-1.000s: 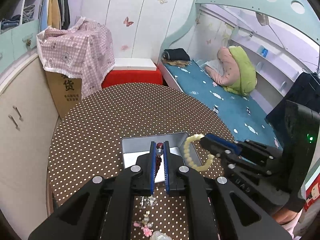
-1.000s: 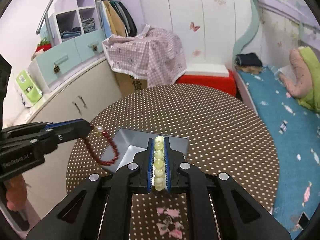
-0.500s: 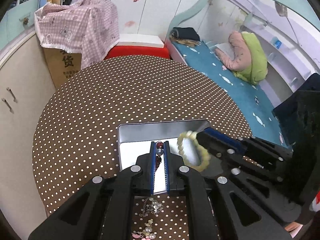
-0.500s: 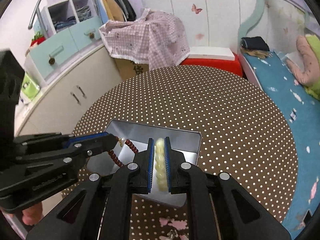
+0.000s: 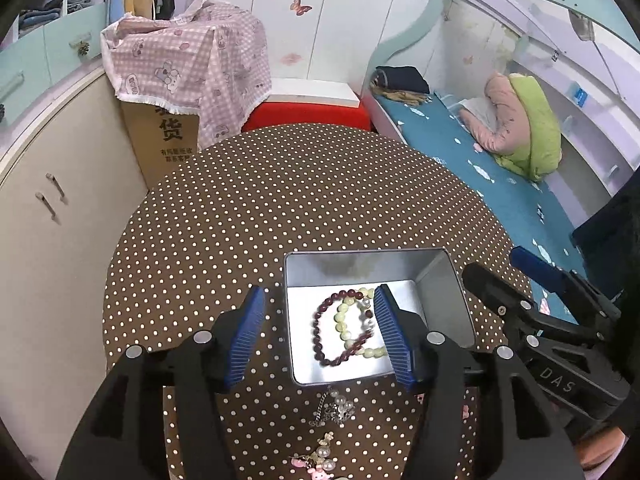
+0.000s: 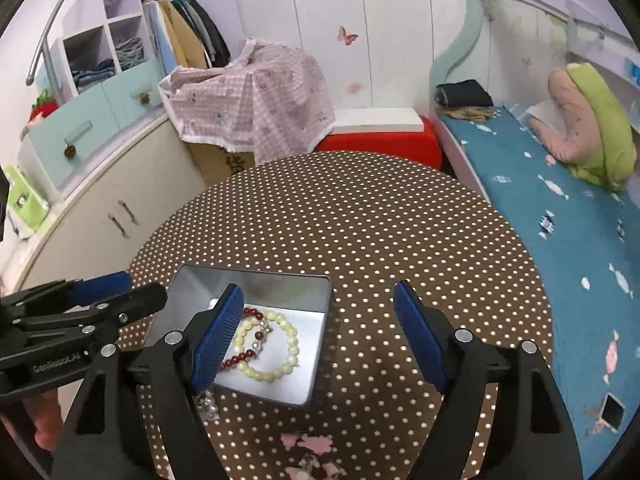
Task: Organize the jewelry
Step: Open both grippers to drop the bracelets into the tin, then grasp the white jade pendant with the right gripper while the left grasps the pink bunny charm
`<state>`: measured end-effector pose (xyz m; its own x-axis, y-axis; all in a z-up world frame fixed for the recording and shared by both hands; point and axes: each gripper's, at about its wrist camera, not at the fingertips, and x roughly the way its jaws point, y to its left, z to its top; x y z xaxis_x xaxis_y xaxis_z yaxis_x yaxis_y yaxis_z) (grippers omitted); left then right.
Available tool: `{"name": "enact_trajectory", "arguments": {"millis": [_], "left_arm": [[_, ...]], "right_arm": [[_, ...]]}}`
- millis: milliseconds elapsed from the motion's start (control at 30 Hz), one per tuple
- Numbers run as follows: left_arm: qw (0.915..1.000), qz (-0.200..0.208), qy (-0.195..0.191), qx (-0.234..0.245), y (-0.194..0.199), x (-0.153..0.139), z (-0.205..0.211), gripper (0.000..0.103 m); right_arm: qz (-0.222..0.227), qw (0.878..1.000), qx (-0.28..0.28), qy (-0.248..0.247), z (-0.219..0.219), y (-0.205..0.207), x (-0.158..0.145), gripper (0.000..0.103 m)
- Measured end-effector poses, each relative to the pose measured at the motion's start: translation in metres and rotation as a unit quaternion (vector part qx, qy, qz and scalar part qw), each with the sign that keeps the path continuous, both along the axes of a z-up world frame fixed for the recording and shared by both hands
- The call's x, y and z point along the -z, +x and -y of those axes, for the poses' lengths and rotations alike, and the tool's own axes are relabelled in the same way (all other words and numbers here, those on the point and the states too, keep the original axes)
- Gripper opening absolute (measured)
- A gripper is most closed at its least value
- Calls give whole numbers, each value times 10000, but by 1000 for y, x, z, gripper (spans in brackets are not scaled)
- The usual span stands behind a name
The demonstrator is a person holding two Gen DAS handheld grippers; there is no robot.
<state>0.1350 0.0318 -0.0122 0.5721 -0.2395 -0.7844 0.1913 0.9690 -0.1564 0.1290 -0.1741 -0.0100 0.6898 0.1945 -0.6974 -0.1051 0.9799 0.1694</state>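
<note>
Risk: both claws released, left claw [image 5: 320, 328] and right claw [image 6: 318, 332] over tin [image 5: 366, 264] | red bracelet [image 5: 320, 334] overlaps cream bracelet [image 6: 276, 372], may tangle | loose charms [image 5: 332, 408] lower centre on worktop [image 5: 280, 200] could be knocked.

Butterfly walls [image 5: 340, 20] — teal-sheeted bed [image 5: 480, 184]

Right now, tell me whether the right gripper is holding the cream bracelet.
No: the right gripper is open and the cream bracelet lies in the tin.

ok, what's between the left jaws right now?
In the left wrist view, the tin's floor, with the red bracelet and cream bracelet overlapping.
</note>
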Motion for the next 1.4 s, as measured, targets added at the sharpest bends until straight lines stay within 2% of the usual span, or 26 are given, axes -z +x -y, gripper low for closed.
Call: {"name": "enact_trajectory", "arguments": {"millis": [400, 733, 867, 1033, 1133, 1400], "left_arm": [[10000, -28, 57, -63, -21, 1, -1, 55], [9998, -103, 71, -175, -47, 6, -18, 55], [9997, -146, 91, -159, -59, 11, -23, 60], [9994, -295, 113, -107, -74, 22, -30, 60], [9988, -408, 262, -72, -88, 32, -35, 60], [9968, -722, 284, -177, -115, 51, -59, 60]], "right_arm": [[-6, 9999, 137, 22, 11, -25, -4, 75], [-85, 9998, 191, 60, 17, -58, 1, 75], [-140, 9997, 167, 81, 19, -75, 6, 75], [-334, 9992, -237, 34, 3, -97, 15, 75], [-508, 9969, -605, -13, -14, -110, 25, 75], [-1007, 9847, -1420, 69, -57, -126, 50, 75]]}}
